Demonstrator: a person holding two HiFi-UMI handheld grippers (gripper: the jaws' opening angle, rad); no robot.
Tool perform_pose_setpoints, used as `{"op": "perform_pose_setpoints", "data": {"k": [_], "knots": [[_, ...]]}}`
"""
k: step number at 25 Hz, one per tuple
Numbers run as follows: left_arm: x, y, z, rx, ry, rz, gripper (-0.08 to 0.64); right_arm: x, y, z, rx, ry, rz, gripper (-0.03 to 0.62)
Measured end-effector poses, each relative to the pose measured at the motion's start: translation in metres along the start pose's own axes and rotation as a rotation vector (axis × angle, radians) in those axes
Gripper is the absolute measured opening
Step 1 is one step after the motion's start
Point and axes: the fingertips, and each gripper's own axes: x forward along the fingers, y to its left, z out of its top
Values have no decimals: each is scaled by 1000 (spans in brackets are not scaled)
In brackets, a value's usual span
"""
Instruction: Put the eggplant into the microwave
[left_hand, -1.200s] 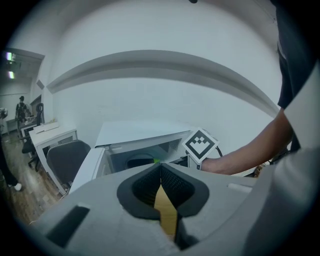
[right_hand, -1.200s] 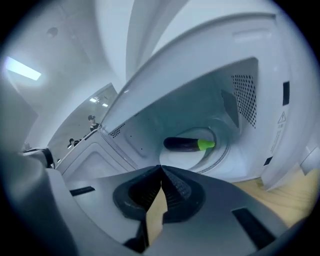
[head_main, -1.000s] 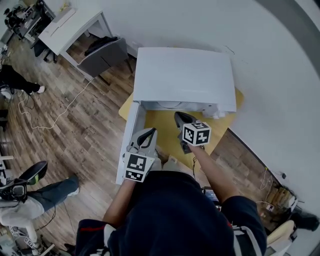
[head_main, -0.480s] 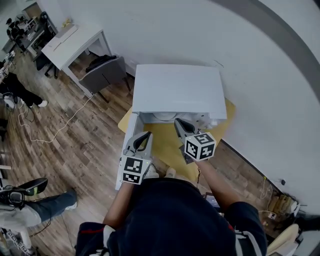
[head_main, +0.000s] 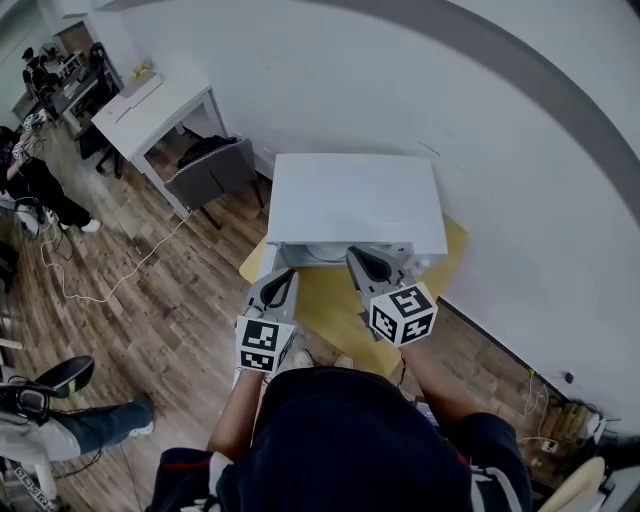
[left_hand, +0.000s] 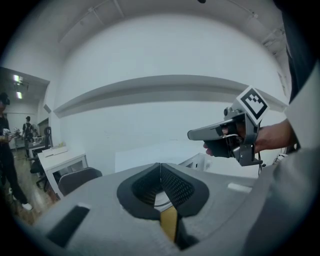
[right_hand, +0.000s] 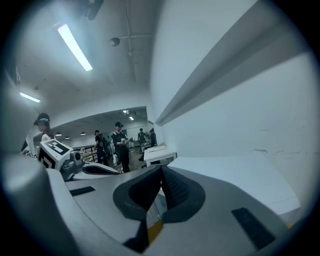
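The left gripper (head_main: 283, 278) and right gripper (head_main: 360, 258) have pulled back from the front of the microwave (head_main: 355, 198), both shut tight on nothing, and no eggplant shows anywhere, so it is probably inside already.

Left gripper (head_main: 283, 275), right gripper (head_main: 356, 254): grey shells, black bumpy pads inside. White cube (head_main: 262, 343) on each, black square marks. Person wears dark blue top (head_main: 350, 440), red stripe on sleeve.

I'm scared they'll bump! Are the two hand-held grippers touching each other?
Apart. The head view shows bare yellow table between the left hand-held gripper and the right hand-held gripper.
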Motion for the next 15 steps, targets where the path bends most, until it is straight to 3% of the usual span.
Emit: {"op": "perform_pose_setpoints", "data": {"k": [6,15], "knots": [[-7,7,28,26,-64,24,17,-12,7,26,-51,-76,-3,12],[-12,7,43,49,-91,35,17,-17,8,32,-32,-110,-9,12]]}}
